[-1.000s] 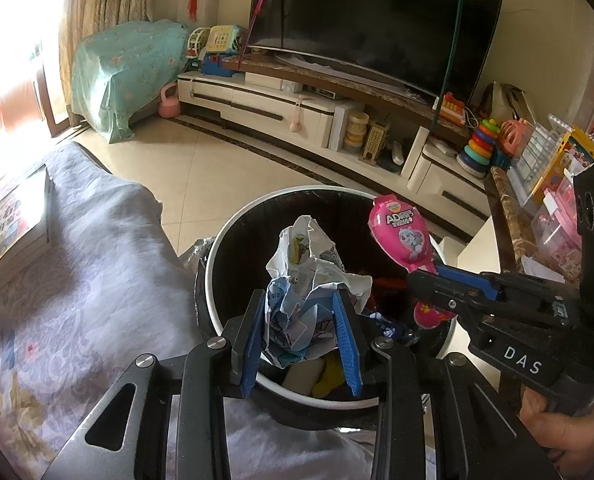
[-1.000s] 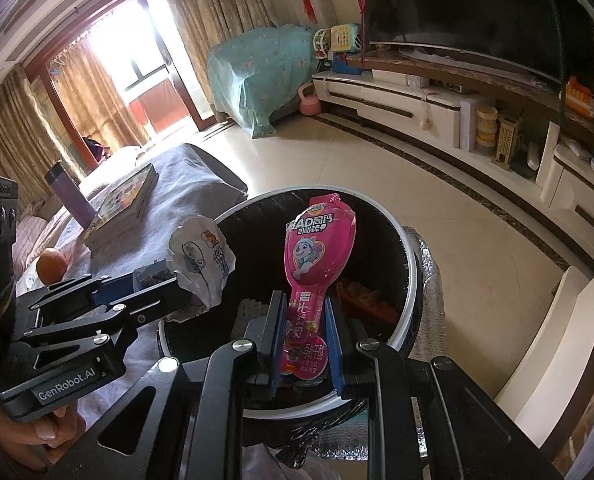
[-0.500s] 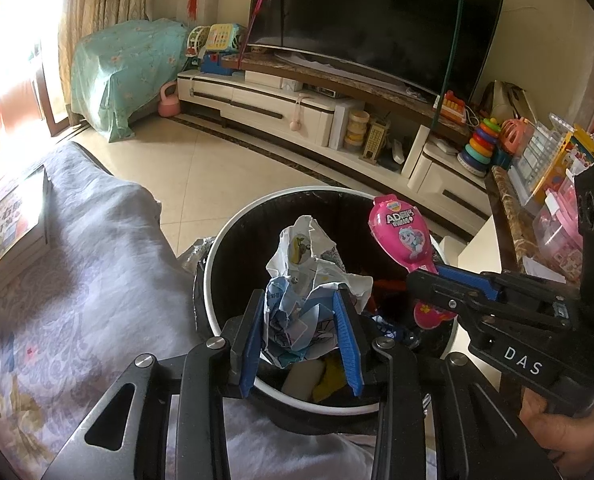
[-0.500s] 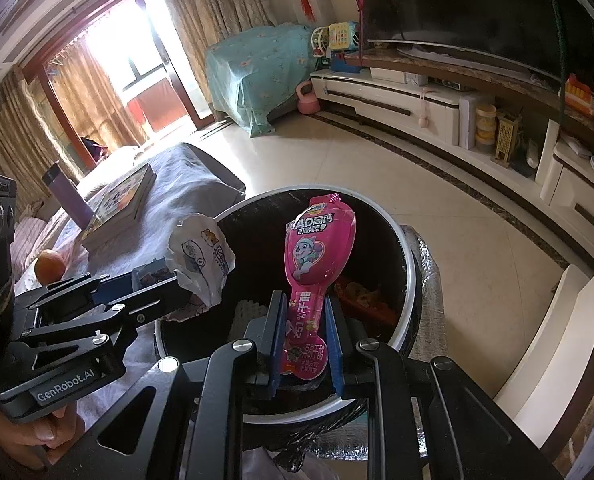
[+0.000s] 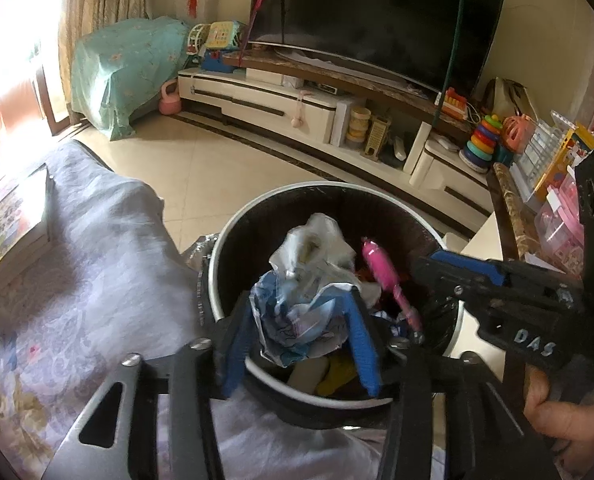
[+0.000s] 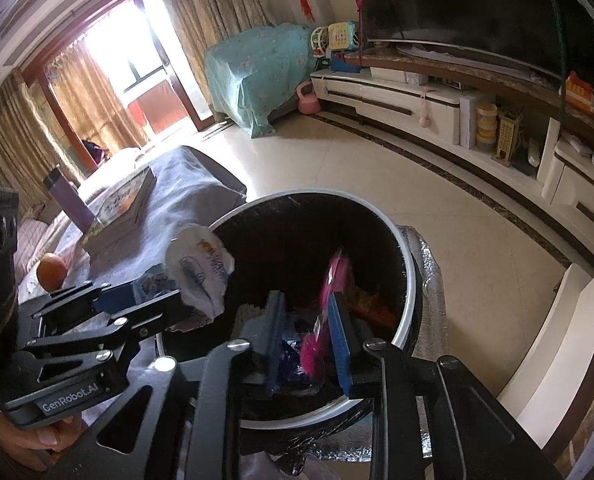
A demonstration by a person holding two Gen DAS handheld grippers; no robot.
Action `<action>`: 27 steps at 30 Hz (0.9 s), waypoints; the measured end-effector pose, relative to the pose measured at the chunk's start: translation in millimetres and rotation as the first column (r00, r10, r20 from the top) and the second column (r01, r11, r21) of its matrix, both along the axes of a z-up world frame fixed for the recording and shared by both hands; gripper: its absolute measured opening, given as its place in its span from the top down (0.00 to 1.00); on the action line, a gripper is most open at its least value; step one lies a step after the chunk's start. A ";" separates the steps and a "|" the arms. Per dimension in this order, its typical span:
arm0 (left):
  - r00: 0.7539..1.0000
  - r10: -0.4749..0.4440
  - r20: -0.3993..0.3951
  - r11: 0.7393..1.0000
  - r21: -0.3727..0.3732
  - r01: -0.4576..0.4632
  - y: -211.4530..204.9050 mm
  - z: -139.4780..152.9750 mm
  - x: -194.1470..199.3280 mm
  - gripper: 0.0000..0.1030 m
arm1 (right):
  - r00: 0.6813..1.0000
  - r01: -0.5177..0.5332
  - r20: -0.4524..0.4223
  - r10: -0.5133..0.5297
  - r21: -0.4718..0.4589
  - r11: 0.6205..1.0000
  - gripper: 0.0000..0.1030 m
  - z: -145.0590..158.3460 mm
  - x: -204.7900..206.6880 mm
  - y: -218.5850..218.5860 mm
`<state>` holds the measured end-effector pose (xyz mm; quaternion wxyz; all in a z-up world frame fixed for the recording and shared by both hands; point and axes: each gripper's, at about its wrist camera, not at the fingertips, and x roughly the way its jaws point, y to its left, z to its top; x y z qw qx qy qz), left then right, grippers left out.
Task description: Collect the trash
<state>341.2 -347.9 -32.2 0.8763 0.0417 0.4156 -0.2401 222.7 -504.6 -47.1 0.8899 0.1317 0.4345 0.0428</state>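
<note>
A round black trash bin with a white rim stands below both grippers and holds several pieces of trash. My left gripper is over the bin's near edge; its blue pads have spread and a crumpled white and blue wrapper still sits between them. My right gripper is open over the bin. The pink candy wrapper is loose, tilted edge-on between its pads and dropping into the bin.
A grey cloth-covered table lies to the left with a stack of books, an orange and a purple bottle. A TV cabinet with toys runs along the far wall across bare tiled floor.
My right gripper has opened and let go of the pink wrapper, which has turned edge-on and is falling into the bin. My left gripper's pads have spread wider around the crumpled wrapper.
</note>
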 end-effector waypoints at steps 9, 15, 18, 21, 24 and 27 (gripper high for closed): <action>0.999 0.035 0.010 0.999 -0.021 -0.035 25.4 4.4 -26.1 0.42 | 0.996 0.043 0.082 -0.047 0.044 0.998 0.42 25.2 -23.9 -0.6; 0.998 0.067 0.007 0.994 -0.086 -0.066 55.6 7.8 -62.5 0.41 | 0.985 0.073 0.151 -0.085 0.086 0.994 0.17 44.5 -49.3 4.7; 0.995 0.095 0.017 0.990 -0.108 -0.092 76.4 9.6 -85.8 0.39 | 0.981 0.074 0.172 -0.090 0.099 0.992 0.10 47.9 -62.4 14.1; 0.993 0.119 0.024 0.985 -0.129 -0.115 96.2 9.1 -105.2 0.34 | 0.981 0.067 0.173 -0.085 0.110 0.992 0.05 45.6 -74.0 26.7; 0.988 0.146 0.041 0.980 -0.144 -0.139 116.1 10.2 -129.7 0.30 | 0.984 0.055 0.164 -0.075 0.119 0.991 0.03 40.7 -86.5 42.1; 0.983 0.170 0.062 0.975 -0.155 -0.159 132.8 12.4 -151.8 0.25 | 0.986 0.048 0.152 -0.067 0.127 0.991 0.03 35.8 -99.7 56.3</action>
